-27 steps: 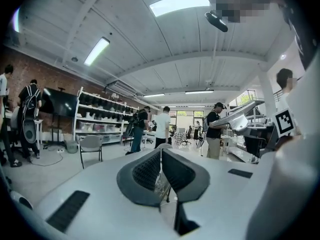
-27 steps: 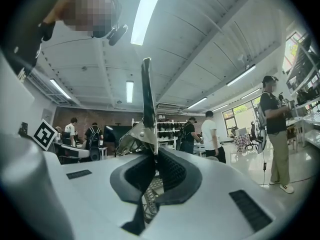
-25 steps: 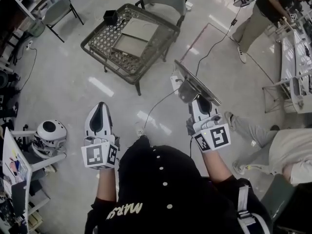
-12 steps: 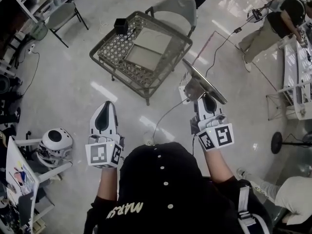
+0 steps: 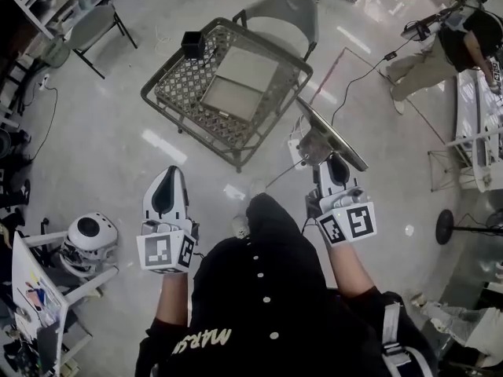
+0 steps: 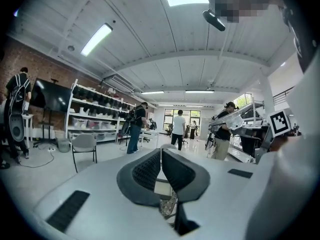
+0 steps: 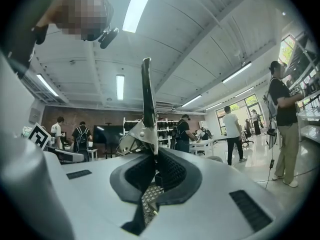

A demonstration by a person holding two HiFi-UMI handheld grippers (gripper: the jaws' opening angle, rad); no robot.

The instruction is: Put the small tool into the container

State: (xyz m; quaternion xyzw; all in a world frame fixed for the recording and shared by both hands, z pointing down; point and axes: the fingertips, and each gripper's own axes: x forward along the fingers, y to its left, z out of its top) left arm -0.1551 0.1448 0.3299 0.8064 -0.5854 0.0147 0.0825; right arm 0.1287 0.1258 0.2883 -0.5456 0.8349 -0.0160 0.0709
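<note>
Your left gripper (image 5: 167,177) had its fingers pressed together with nothing between them. Beside it, your right gripper (image 5: 330,163) pinched the base of the flat metal tool (image 5: 328,134), with the blade sticking out ahead, tilted. Farther on stood the mesh table (image 5: 169,93), well apart from both grippers. It carried a grey tray (image 5: 236,85) and a small black box (image 5: 192,44) at its far corner. A chair (image 5: 279,10) stood behind it.

Lighting was bright and even, supplied by ceiling strip lights (image 6: 95,38) at 10 o'clock in the left gripper view and at 12 o'clock in the right gripper view. The glossy floor (image 5: 110,116) showed glare streaks in the head view. Both gripper views had strong fisheye bending and black corners.
</note>
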